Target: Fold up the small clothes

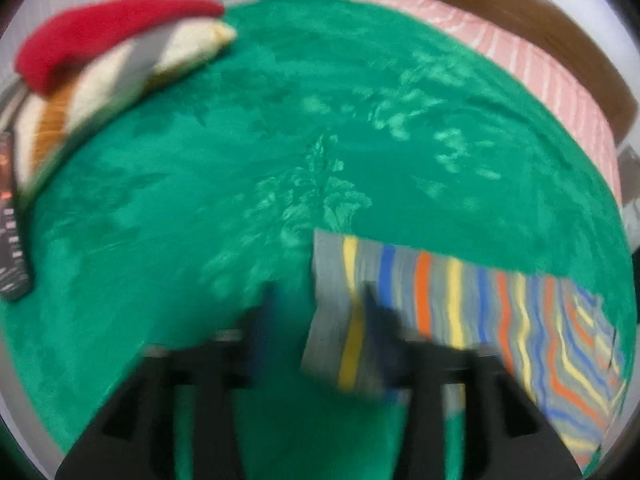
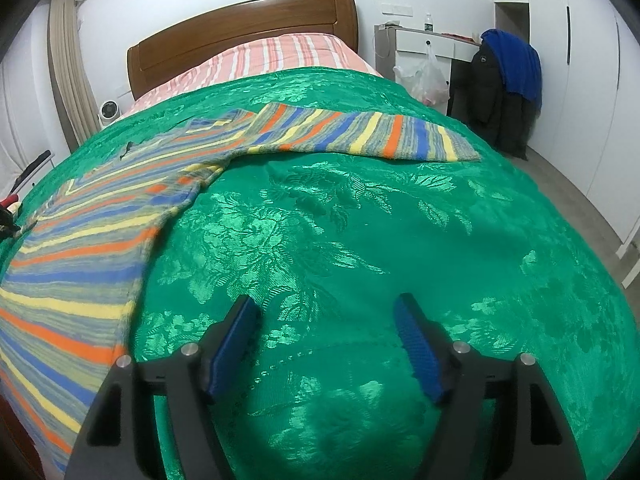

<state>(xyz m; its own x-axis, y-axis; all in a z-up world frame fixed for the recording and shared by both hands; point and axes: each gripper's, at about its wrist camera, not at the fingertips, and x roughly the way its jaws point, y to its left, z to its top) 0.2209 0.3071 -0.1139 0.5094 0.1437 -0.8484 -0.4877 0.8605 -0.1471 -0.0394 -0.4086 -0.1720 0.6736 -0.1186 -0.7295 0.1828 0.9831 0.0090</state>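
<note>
Right gripper (image 2: 326,320) nearest, jaws apart over bare green bedspread (image 2: 360,220), nothing between. Left gripper (image 1: 320,312) blurred, jaws apart, sleeve end of striped sweater (image 2: 80,248) between the fingers; contact not discernible. Sweater spread flat toward left edge of bed, one sleeve stretched across toward far side. Judged light, soft, limp knit; likely to slide on glossy cover. Best taken at cuff or hem edge. Lower hem cut off. Folded pile (image 1: 112,52) at far left corner smeared.
</note>
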